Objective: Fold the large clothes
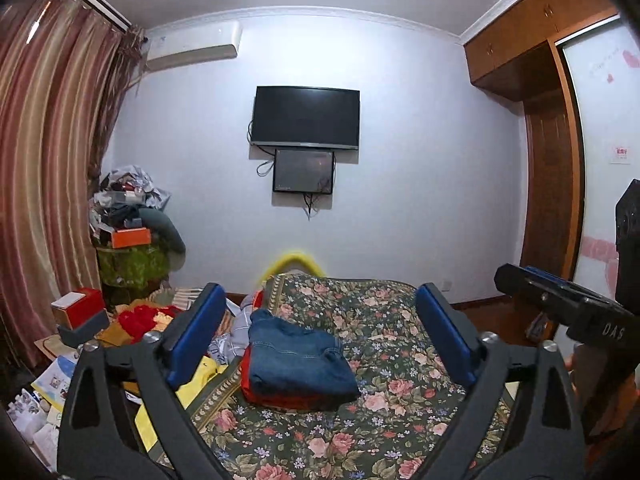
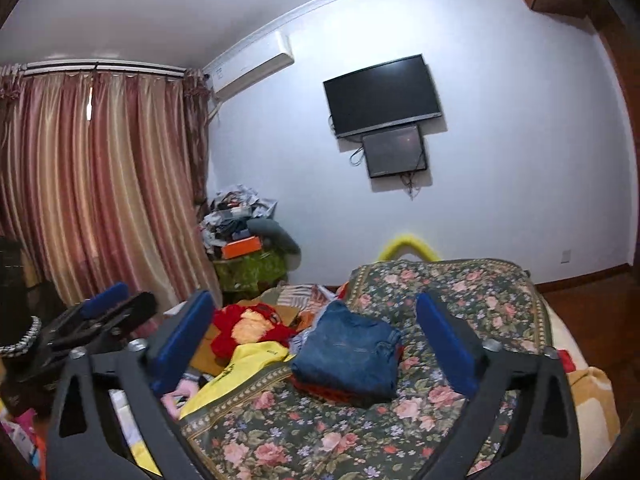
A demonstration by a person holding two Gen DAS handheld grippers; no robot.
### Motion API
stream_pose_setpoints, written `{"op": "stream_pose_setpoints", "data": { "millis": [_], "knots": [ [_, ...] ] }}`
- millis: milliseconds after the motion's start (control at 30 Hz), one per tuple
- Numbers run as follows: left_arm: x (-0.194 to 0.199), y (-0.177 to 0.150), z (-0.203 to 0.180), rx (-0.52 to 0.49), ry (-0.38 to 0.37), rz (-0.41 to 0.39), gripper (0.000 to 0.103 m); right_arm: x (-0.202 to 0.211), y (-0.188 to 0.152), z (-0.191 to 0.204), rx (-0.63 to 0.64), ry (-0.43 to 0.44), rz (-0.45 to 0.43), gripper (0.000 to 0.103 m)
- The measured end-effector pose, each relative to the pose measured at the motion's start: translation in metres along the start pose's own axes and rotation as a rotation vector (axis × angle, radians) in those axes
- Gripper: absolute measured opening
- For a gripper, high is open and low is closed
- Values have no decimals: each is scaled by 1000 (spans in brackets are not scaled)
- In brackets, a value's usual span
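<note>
A folded blue denim garment [image 1: 298,360] lies on top of a folded red garment [image 1: 280,398] on the floral bedspread [image 1: 392,344]. It also shows in the right wrist view [image 2: 350,356]. My left gripper [image 1: 320,308] is open and empty, held above and in front of the stack. My right gripper [image 2: 316,312] is open and empty, also held above the stack. The right gripper shows at the right edge of the left wrist view [image 1: 560,300]. The left gripper shows at the left of the right wrist view [image 2: 104,312].
A heap of unfolded clothes, red [image 2: 248,326] and yellow [image 2: 240,364], lies left of the bedspread. A cluttered green cabinet [image 1: 132,264] stands by the curtains [image 1: 48,184]. A TV [image 1: 306,118] hangs on the far wall. A wooden wardrobe [image 1: 552,184] stands at the right.
</note>
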State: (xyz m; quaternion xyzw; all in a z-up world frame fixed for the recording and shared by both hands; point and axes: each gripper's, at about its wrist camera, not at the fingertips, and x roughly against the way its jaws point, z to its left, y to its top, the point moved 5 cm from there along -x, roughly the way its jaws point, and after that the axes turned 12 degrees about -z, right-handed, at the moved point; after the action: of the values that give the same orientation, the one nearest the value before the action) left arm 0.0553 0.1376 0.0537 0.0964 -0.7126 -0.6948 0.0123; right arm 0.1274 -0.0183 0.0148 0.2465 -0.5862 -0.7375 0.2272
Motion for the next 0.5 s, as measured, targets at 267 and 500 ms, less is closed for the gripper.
{"op": "stream_pose_setpoints", "data": {
  "millis": [267,500],
  "knots": [
    [1,-9,1,-34,64,14,103,1,-2,2,25,-13,12,103],
    [-4,-15,0,-33,62,25,103,0,-5,-1,6,8,48,103]
  ]
}}
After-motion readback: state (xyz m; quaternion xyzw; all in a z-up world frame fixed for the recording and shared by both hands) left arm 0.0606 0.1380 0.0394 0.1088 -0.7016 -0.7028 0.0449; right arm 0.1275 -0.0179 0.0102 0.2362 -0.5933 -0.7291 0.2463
